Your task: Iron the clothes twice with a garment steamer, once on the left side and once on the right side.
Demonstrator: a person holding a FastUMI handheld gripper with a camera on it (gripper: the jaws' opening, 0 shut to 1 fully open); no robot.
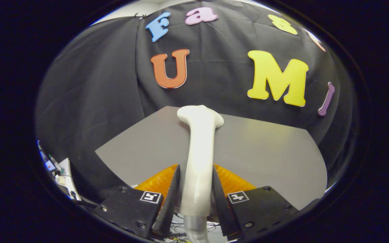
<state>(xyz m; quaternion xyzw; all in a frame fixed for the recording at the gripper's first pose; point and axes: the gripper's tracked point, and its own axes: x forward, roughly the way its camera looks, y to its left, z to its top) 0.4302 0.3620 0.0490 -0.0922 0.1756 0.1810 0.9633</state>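
A white garment steamer (199, 148) stands up between my fingers, its handle clamped by both of them and its wider head (201, 116) pointing away toward the booth wall. My gripper (196, 182) is shut on the handle low down, and a grey hose (196, 229) leaves the handle's bottom end below the fingers. The steamer is held above a grey table top (265, 155). No garment can be made out on the table.
The black cloth wall (96, 94) closes off the far side and the left of the table. Off the table's left edge, lower down, lies a cluttered spot with small items and cables (56, 172). Thin wires (181, 233) lie below the fingers.
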